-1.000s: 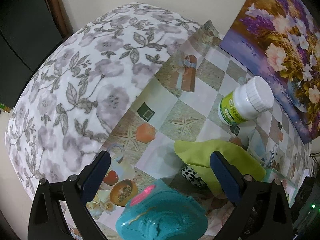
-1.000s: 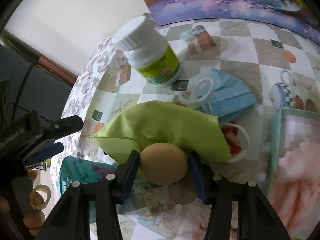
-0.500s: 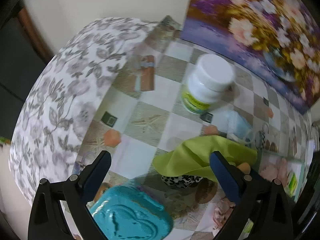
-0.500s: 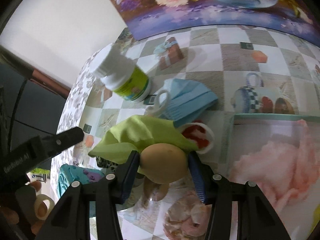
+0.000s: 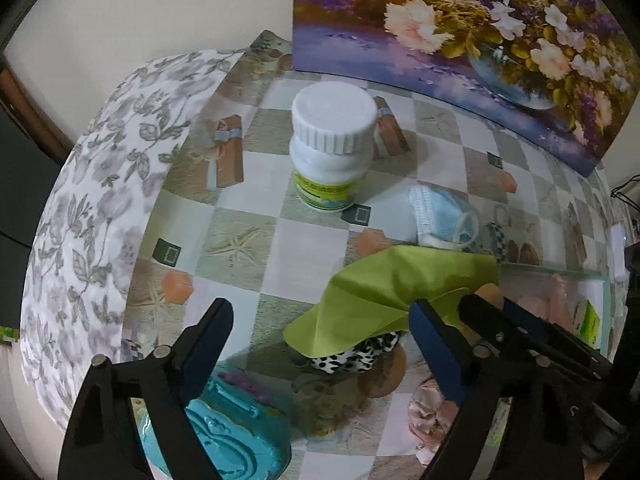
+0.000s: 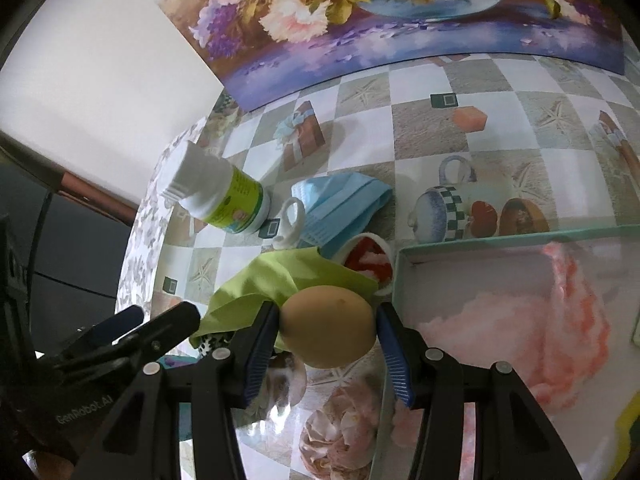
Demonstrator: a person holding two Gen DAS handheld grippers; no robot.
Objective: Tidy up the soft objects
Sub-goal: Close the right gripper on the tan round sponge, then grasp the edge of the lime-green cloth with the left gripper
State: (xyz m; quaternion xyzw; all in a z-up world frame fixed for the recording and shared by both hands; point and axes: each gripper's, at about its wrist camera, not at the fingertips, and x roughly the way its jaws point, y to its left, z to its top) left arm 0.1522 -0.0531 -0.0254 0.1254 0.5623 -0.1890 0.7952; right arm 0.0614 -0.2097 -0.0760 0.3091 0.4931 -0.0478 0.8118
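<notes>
My right gripper [image 6: 326, 320] is shut on a tan egg-shaped soft ball [image 6: 328, 326], held above the table just left of a teal-rimmed box [image 6: 480, 240]. A green cloth [image 6: 280, 284] lies behind the ball, with a black-and-white spotted thing [image 5: 352, 354] under its near edge. My left gripper [image 5: 320, 352] hangs over the near corner of the green cloth [image 5: 392, 292]; its jaws are closing, and the pads touch nothing. The right gripper [image 5: 500, 332] shows just beyond my left one's right finger. A blue face mask [image 5: 440, 212] lies behind the cloth.
A white bottle [image 5: 332, 140] with a green label stands behind the cloth. A teal moulded case [image 5: 224, 440] lies under my left finger. Pink fluffy stuff [image 6: 520, 320] fills the box. A flower painting [image 5: 460, 32] leans on the wall. A grey floral cloth [image 5: 100, 200] covers the table's left edge.
The left gripper has swung right, from over the floral cloth to the green cloth, and its jaws have narrowed a little. The right gripper has carried the ball right, up to the box.
</notes>
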